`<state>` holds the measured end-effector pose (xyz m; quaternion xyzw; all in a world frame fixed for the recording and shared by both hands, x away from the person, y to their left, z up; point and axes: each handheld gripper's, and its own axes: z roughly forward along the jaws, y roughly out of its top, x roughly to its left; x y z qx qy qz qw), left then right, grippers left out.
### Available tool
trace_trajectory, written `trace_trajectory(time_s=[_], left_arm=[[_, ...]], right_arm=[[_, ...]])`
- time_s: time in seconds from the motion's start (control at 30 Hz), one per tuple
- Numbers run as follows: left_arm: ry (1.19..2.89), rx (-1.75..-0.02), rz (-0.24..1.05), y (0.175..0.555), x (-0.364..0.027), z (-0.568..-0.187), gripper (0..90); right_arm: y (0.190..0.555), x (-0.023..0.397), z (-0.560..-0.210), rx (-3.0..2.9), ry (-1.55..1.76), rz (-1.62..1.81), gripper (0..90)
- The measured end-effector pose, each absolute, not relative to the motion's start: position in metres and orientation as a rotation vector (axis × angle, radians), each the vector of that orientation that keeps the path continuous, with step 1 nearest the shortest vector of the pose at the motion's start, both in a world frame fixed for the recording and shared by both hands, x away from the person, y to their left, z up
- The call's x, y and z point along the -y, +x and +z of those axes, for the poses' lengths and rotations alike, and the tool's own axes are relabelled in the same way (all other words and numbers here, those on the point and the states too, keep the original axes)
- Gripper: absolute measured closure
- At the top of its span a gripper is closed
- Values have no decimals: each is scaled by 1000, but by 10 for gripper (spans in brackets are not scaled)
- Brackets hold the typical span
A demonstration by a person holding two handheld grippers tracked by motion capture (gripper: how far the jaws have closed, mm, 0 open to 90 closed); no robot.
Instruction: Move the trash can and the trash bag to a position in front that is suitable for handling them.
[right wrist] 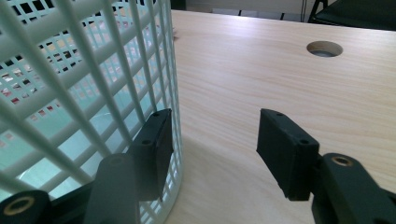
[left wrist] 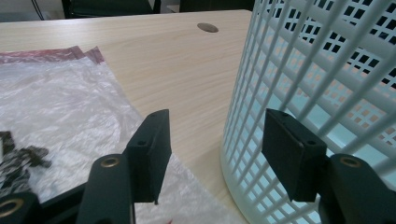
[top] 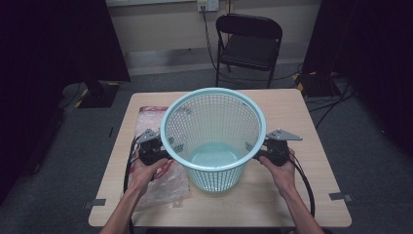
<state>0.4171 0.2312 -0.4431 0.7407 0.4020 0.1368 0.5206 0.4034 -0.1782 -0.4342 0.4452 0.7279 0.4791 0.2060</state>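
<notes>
Flanking the upright basket (top: 213, 139) mid-counter (top: 302, 146) with left claw (top: 163, 148) and right claw (top: 263, 151), both released and straddling its mesh wall without pinching; next likely needing both clenching evenly on the wall before lifting.

Black folding chair (top: 249, 45), grey floor (top: 370, 161), perhaps dark curtains (top: 53, 39)

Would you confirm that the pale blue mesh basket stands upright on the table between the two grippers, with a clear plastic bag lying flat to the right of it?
The side is wrong. The clear plastic bag lies flat to the left of the pale blue mesh basket, beside the left gripper, as the high view shows. The basket does stand upright on the table, with the right gripper on its other side.
</notes>
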Motion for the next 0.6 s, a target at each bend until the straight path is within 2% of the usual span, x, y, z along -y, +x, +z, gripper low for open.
trace_trajectory(time_s=[0.27,0.37,0.43,0.6], left_arm=[[1785,-965,307,393,-251,-442,397],[1808,-964,296,392,-254,-445,330],[1804,-975,312,391,-264,-442,317],[1794,-1066,379,390,-296,-440,286]], right_arm=[[396,169,-438,-2108,1172,1372,409],[394,167,-441,-2115,1174,1350,365],[394,170,-440,-2102,1185,1321,319],[394,181,-446,-2126,1181,1242,293]])
